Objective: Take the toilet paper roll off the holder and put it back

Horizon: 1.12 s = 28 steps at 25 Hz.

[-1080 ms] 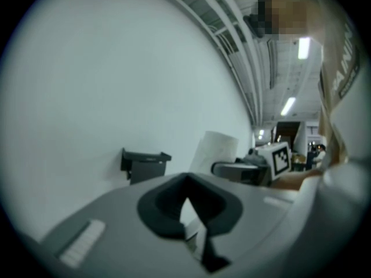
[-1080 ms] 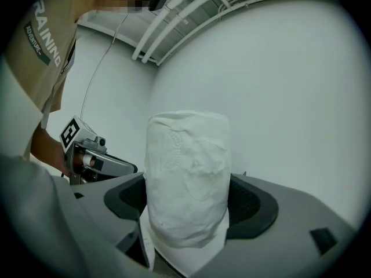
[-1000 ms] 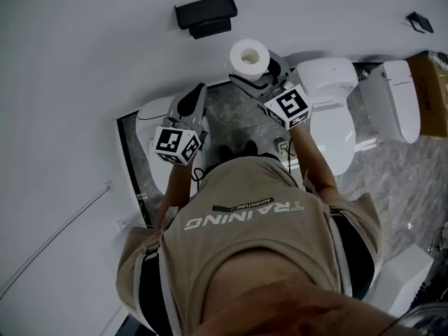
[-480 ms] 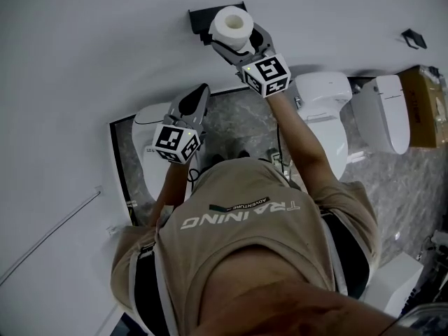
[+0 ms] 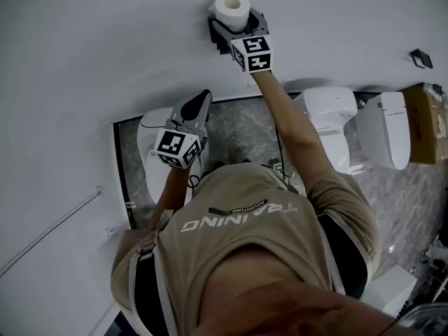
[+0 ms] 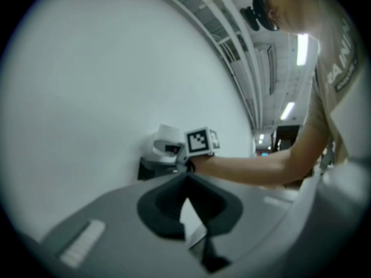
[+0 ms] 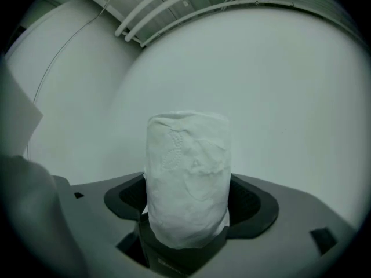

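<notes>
The white toilet paper roll (image 5: 231, 7) is held against the white wall at the top of the head view. My right gripper (image 5: 235, 21) is shut on the roll (image 7: 186, 190), one jaw on each side. Directly under the roll sits the black holder (image 7: 181, 255), touching or nearly touching it; part of the holder (image 5: 214, 31) shows beside the gripper. My left gripper (image 5: 190, 110) hangs lower at the left, shut and empty, its jaws meeting at the tip (image 6: 186, 179). In its view the roll (image 6: 167, 136) and the holder (image 6: 152, 168) lie ahead.
White toilets (image 5: 330, 117) (image 5: 389, 127) stand on the grey marble floor at the right, and another white fixture (image 5: 150, 127) lies under the left gripper. A cardboard box (image 5: 430, 110) is at the far right. A small black fitting (image 5: 421, 57) is fixed to the wall.
My right gripper has carried the roll up and leftwards from above the toilet to the black holder on the wall. The left gripper has hardly moved.
</notes>
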Motion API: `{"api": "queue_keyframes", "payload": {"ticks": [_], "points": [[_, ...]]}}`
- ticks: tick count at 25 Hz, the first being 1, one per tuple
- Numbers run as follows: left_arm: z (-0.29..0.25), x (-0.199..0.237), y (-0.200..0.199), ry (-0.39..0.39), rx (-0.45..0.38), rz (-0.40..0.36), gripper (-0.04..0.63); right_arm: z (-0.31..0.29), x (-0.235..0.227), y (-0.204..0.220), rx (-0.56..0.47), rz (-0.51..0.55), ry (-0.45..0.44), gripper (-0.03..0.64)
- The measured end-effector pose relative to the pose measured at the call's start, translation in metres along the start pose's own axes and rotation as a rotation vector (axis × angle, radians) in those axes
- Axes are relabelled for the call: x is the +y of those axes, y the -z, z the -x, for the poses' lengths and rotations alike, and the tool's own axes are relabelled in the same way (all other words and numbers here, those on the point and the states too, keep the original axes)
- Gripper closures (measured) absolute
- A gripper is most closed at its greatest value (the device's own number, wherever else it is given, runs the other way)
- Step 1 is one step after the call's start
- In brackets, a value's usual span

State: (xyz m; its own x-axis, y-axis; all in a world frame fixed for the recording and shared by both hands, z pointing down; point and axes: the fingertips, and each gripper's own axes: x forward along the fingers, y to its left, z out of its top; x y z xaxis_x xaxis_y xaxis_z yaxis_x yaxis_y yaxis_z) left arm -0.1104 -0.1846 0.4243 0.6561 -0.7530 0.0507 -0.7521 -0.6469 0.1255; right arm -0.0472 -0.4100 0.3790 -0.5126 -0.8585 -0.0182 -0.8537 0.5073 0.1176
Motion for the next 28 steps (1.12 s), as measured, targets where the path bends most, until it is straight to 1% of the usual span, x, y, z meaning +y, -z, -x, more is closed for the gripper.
{"api": "queue_keyframes", "payload": {"ticks": [3,8,12,15,19,21,23,25,28], "points": [[0.001,0.009,0.001,-0.007,-0.004,0.01,0.595,-0.005,0.0,0.003,0.026,0.02,0.063,0.261],[-0.002,0.014,-0.001,0.01,-0.006,0.014,0.595,-0.003,-0.004,0.002,0.044,-0.001,0.157,0.261],[-0.002,0.02,0.002,0.022,0.001,0.021,0.595,-0.003,-0.008,0.013,0.077,-0.027,0.234,0.261],[-0.002,0.025,0.005,0.026,0.007,0.026,0.595,-0.006,-0.006,0.019,0.103,0.006,0.267,0.261],[-0.002,0.026,0.008,0.033,0.014,0.033,0.595,-0.001,-0.008,0.028,0.109,-0.07,0.31,0.261],[-0.003,0.025,0.008,0.042,0.016,0.035,0.595,0.0,-0.01,0.032,0.119,-0.06,0.329,0.261],[-0.002,0.026,0.009,0.048,0.021,0.039,0.595,-0.003,-0.011,0.035,0.151,-0.065,0.348,0.261],[-0.002,0.028,0.011,0.051,0.026,0.046,0.595,-0.008,-0.016,0.039,0.207,-0.081,0.383,0.261],[-0.005,0.027,0.013,0.056,0.022,0.055,0.595,-0.011,-0.02,0.043,0.27,-0.042,0.409,0.261]]}}
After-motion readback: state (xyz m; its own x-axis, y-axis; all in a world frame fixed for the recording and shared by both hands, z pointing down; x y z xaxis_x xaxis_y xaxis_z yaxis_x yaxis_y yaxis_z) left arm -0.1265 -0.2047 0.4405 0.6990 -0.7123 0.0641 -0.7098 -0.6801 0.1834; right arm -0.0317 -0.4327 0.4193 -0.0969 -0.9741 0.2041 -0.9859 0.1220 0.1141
